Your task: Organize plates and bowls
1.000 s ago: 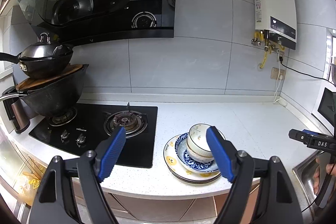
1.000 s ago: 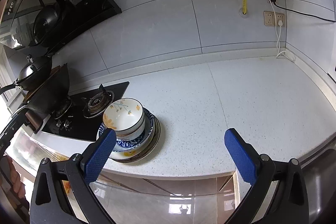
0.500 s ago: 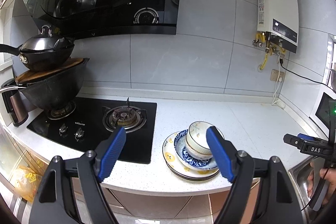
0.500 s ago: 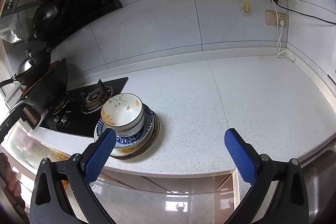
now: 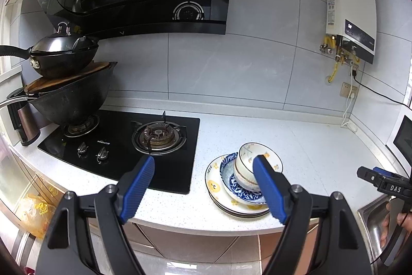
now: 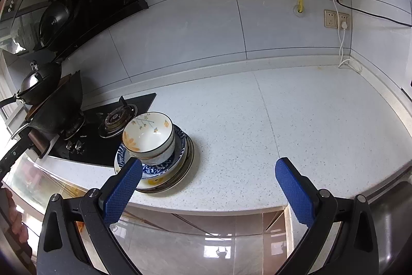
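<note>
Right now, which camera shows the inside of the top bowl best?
The right wrist view: it looks down into the top bowl, showing its floral interior. The left wrist view shows it lower and side-on, partly behind a blue finger.

Top bowl (image 6: 148, 137): white, orange flower print, dark rim line. Dish under it (image 6: 164, 164): blue-and-white pattern. Plate (image 5: 215, 181): white, yellow motifs. Countertop (image 6: 296, 120): white, speckled. Hob (image 5: 116, 146): black. Finger pads (image 6: 122, 188): blue, textured
</note>
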Demonstrator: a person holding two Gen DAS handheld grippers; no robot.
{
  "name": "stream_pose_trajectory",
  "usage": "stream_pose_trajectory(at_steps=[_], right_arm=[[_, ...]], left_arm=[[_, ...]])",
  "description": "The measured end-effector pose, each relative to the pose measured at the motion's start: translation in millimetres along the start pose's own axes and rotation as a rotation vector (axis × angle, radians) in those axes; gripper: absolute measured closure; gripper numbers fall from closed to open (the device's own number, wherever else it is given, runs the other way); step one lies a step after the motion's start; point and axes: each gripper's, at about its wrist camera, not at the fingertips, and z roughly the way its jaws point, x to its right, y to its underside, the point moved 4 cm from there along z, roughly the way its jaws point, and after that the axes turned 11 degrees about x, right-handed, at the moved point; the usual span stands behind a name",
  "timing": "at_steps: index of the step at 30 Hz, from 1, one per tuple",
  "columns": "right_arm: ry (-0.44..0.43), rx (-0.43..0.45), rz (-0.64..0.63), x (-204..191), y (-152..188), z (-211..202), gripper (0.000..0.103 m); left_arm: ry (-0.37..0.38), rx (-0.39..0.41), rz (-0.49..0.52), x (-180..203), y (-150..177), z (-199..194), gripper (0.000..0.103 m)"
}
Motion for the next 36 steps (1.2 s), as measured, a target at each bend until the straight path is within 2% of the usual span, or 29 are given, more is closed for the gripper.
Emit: stream_pose_trajectory(at_steps=[4,17,19,26,36], right_arm=[[0.001,-0.003,-0.005,-2,2,-1,0.001],[0.021,-0.016,0.013,6,9,-2,0.001],[0.023,-0.023,0.016,6,11,-1,0.001],[0.037,-0.073,0.01,8,22,2,0.001],[0.07,-0.1,0.025,21,30,-1,0.001]], left_arm=[[-0.031,-0.002,0.002,-2,1,2,0.024],[-0.046,-0.051,0.019,-2,9,9,0.024],[-0.071,-0.082,0.015,-3,13,16,0.024],[-0.12,-0.271,0.025,-11,48,43,0.024],[-0.092,-0.32,0.122,-1,82,41,0.024]])
